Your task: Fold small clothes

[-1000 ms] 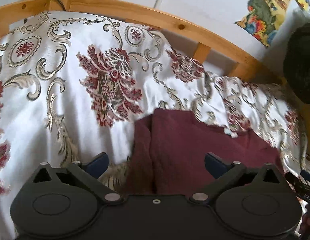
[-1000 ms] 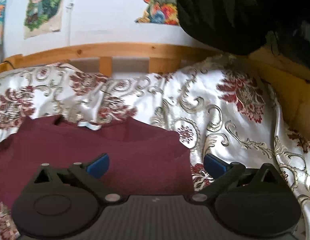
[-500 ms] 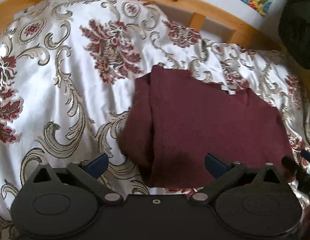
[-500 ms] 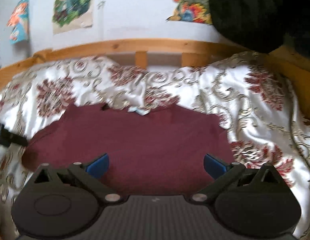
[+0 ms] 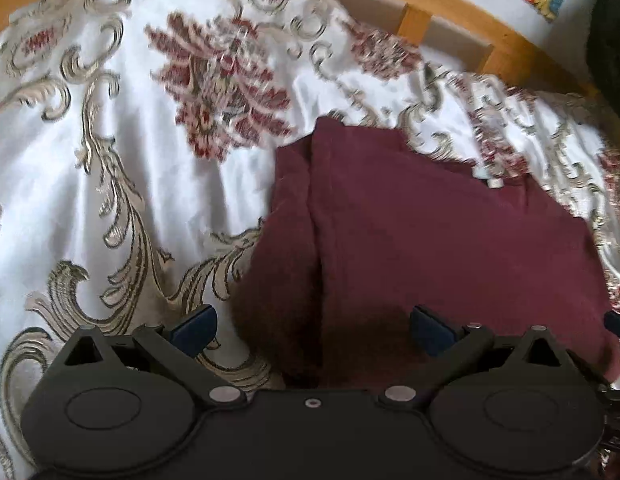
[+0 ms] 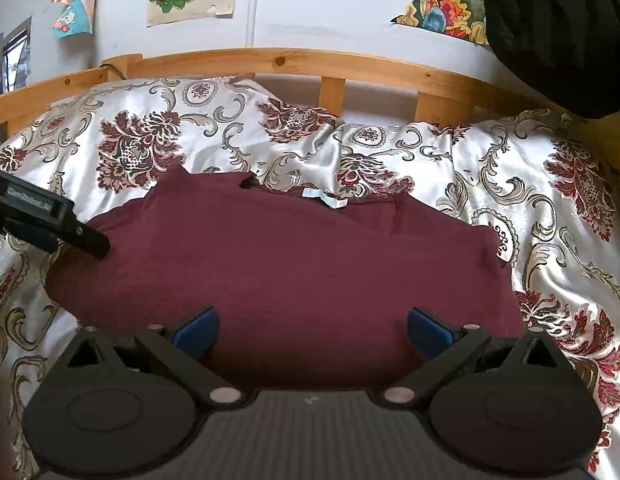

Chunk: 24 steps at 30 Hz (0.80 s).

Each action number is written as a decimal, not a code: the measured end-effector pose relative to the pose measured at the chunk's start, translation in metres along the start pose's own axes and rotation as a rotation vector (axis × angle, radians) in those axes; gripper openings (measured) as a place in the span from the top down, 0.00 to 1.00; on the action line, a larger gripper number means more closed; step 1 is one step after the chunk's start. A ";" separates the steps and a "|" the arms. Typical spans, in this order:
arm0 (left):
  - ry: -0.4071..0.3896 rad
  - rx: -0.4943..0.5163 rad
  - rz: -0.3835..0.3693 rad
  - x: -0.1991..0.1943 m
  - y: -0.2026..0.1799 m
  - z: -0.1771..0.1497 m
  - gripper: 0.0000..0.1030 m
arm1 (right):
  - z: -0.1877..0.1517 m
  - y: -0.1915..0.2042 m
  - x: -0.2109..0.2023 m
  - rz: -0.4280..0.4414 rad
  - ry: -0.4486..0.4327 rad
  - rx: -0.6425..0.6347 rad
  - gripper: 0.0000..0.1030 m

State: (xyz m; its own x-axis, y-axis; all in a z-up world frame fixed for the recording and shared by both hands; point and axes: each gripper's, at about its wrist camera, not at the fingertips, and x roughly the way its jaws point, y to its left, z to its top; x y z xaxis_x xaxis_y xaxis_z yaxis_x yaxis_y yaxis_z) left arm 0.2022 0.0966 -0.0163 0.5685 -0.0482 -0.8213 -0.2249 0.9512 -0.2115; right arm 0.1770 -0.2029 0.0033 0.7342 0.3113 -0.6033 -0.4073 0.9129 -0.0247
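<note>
A floral bedspread [image 6: 509, 168] covered the bed inside a wooden rail [image 6: 270, 60]; on its middle lay the maroon garment [image 6: 294, 264], partly folded. Within the last second both views had pulled back, exposing the whole garment, which suggests a fold just finished. The left gripper [image 5: 311, 326] and right gripper [image 6: 311, 326] were both spread wide, holding nothing. The garment's near edge lay hidden behind the grippers; the left view was blurred.

Maroon garment [image 6: 294, 264]; white satin bedspread [image 6: 509, 168], red floral, beige scroll pattern; honey-coloured wooden rail [image 6: 270, 62].
</note>
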 end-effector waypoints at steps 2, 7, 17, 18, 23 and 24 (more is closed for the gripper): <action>0.028 -0.015 0.010 0.009 0.004 0.000 0.01 | 0.000 0.000 0.002 -0.010 -0.006 -0.010 0.00; 0.019 -0.023 0.027 0.020 0.008 0.005 0.01 | 0.000 0.001 0.013 -0.012 0.013 -0.019 0.00; -0.013 0.040 0.010 0.020 0.002 0.007 0.26 | -0.001 -0.003 0.023 0.007 0.067 0.009 0.00; -0.014 0.041 0.005 0.020 0.001 0.007 0.27 | -0.001 -0.003 0.023 0.007 0.071 0.011 0.00; -0.050 0.036 -0.012 0.014 0.000 0.008 0.65 | -0.002 -0.002 0.025 0.009 0.083 0.009 0.00; -0.059 0.036 -0.021 0.012 0.000 0.008 0.68 | -0.002 -0.002 0.026 0.009 0.092 0.007 0.00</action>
State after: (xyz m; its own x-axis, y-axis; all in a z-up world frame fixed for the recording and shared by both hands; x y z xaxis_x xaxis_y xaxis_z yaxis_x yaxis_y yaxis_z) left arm 0.2158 0.0985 -0.0217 0.6185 -0.0513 -0.7841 -0.1847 0.9604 -0.2085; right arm 0.1959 -0.1974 -0.0138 0.6772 0.2946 -0.6743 -0.4101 0.9119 -0.0134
